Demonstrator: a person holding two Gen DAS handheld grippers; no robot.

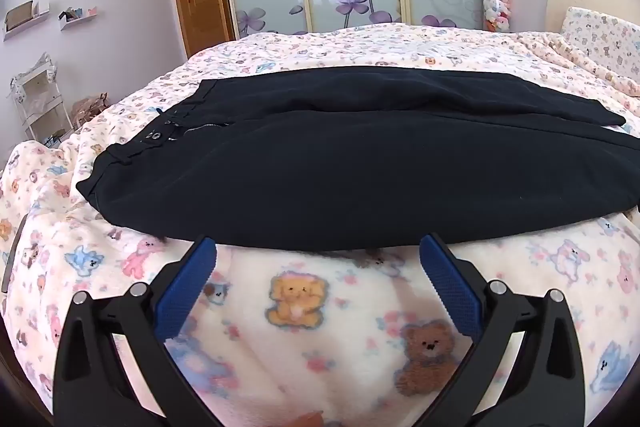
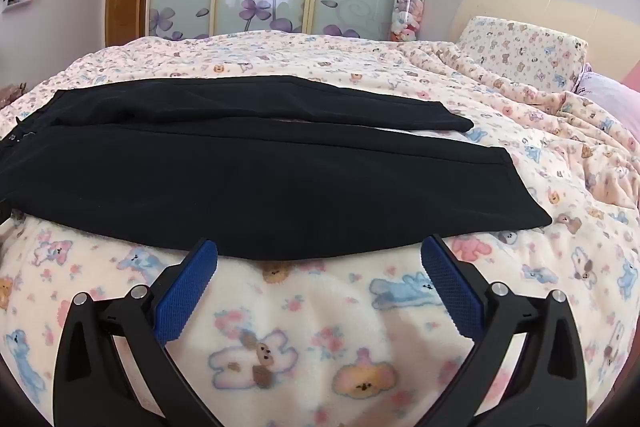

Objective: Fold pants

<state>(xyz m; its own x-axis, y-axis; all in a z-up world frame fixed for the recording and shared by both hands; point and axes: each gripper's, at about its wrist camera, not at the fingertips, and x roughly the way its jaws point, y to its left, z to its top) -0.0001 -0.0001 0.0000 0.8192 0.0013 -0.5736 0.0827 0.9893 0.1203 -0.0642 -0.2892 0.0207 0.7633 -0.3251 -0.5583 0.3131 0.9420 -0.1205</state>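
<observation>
Your left gripper (image 1: 318,247) and right gripper (image 2: 319,251) are wide apart, empty, with the black pants (image 1: 360,179) just ahead.

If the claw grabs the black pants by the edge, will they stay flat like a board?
Probably not. The black pants lie soft and slightly rippled on the fluffy blanket, so they would likely droop and hang. They look thin, so probably light. On that fuzzy blanket, pushing might bunch them rather than slide them.

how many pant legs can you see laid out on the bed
2. The near leg lies just ahead of both open tongs; the far leg lies beside it toward the wardrobe, its hem ending shorter on the right. Neither is hidden.
</observation>
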